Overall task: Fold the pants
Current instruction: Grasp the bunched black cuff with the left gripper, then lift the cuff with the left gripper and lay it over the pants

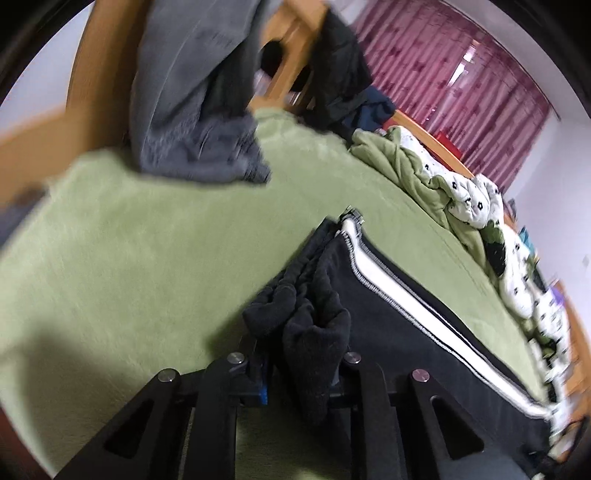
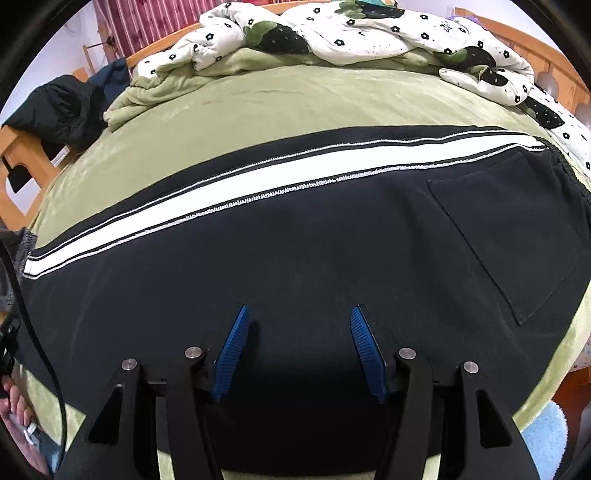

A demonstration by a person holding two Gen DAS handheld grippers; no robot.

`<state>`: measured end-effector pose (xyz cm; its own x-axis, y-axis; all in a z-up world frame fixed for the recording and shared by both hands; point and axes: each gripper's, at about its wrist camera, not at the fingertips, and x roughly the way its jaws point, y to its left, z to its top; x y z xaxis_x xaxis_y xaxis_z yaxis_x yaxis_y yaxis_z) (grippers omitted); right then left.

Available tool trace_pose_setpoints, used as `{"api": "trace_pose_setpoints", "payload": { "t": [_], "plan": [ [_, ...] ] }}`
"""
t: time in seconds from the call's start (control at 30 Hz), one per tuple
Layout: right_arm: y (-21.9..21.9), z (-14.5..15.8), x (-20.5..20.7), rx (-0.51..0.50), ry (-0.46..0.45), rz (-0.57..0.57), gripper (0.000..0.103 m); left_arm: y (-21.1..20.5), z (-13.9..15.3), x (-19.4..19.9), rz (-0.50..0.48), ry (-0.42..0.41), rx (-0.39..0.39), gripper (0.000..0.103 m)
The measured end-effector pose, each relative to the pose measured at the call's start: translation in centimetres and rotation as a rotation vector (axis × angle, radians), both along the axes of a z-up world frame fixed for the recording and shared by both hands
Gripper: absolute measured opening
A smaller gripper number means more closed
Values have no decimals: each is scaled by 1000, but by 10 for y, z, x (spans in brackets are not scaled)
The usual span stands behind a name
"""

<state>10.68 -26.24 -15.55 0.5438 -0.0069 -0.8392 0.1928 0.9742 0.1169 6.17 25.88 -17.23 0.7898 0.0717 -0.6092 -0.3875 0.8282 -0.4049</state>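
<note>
Green bedspread (image 2: 258, 96) carries black pants (image 2: 295, 251); left hand-held gripper (image 1: 295, 373) pinches their cuff, right hand-held gripper (image 2: 299, 354) gapes wide.

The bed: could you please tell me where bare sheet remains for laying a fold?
Bare green sheet lies between the pants and the floral quilt, and between the pants and the grey garment. The quilt edge is crowded.

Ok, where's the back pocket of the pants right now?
In the right wrist view, the back pocket sits at the right on the black pants, just below the white stripe, near the waistband.
</note>
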Motion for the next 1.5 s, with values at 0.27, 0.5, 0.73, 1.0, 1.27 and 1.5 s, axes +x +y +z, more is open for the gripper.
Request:
{"api": "trace_pose_setpoints", "payload": {
  "t": [0.27,0.5,0.73,1.0,1.27,1.5],
  "plan": [
    [-50,33,-32,7,-115,-34,57,-97,103,-4,-133,-119,339,16],
    [-110,48,-54,-28,-194,-52,57,-248,149,-2,-382,-178,548,16],
    [-185,57,-83,-73,-239,-120,57,-385,104,7,-570,-84,495,16],
    [-215,48,-101,-20,-233,-139,57,-467,20,7,-732,91,441,16],
    [-166,38,-71,80,-233,-18,57,-420,45,-2,-796,115,311,29],
    [-94,34,-35,188,-224,124,57,-353,60,-30,-760,49,359,48]
  ]
}}
